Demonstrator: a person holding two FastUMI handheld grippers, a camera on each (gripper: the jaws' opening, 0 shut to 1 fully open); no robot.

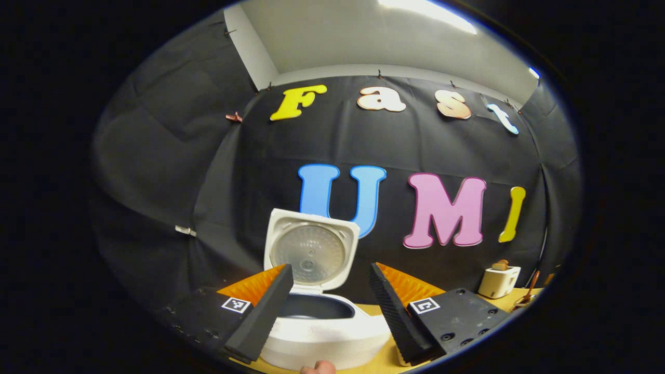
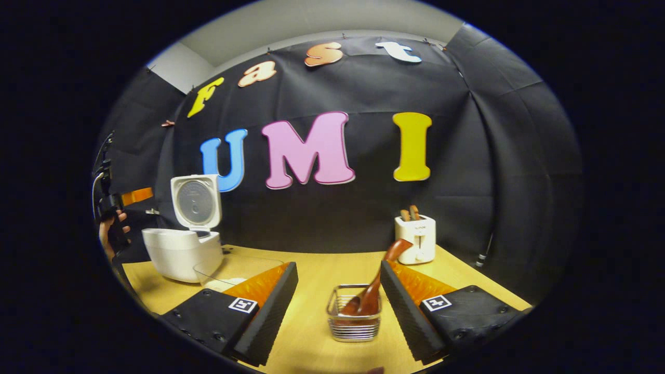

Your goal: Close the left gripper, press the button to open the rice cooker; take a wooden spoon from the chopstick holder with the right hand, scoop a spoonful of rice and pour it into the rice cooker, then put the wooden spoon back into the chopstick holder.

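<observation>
Brown wooden spoon (image 2: 371, 293) leans in the wire chopstick holder (image 2: 354, 322), straight ahead between the right gripper's (image 2: 337, 306) wide fingers, handle tilting up-right. The left gripper (image 1: 324, 306), also wide, faces the open white rice cooker (image 1: 322, 332).

Light source: a ceiling light panel (image 1: 426, 13) glares white at the top of the left gripper view.
Brightness: even and moderate; the black cloth wall stays dark, the wooden table (image 2: 311, 270) reads warm yellow.
Shadows: soft, short, under the rice cooker (image 2: 182, 252) near the table's left edge.
Distortion: strong fisheye bending toward the rims.
Focus: centre sharp, rims soft and dim.
</observation>
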